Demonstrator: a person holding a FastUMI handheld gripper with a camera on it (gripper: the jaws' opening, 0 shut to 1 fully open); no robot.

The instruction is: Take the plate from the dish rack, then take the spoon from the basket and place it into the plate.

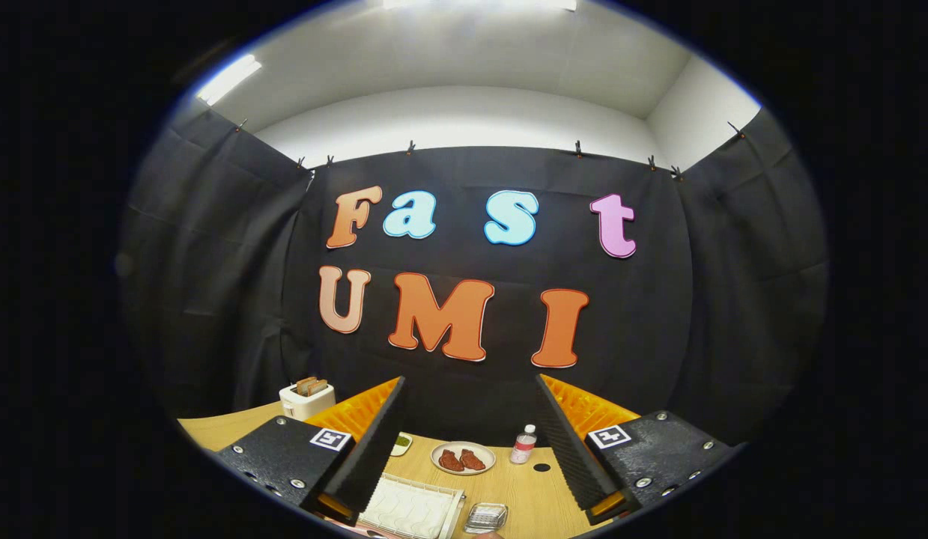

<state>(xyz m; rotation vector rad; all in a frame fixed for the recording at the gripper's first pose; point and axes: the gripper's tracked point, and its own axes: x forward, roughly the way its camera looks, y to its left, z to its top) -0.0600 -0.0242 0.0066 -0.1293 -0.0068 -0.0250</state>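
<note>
I hold my gripper [471, 442] wide open and empty, high above the dish rack [411, 509]. The small basket [486, 516] sits just beside the rack. Whether a plate stands in the rack, I cannot tell.

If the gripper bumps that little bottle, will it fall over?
Probably, yes. The bottle stands upright on the table, tall and narrow, so a nudge near its cap would likely tip it. It looks like clear plastic, so it is probably light and would roll rather than break. The gripper is open, with nothing between its fingers.
</note>
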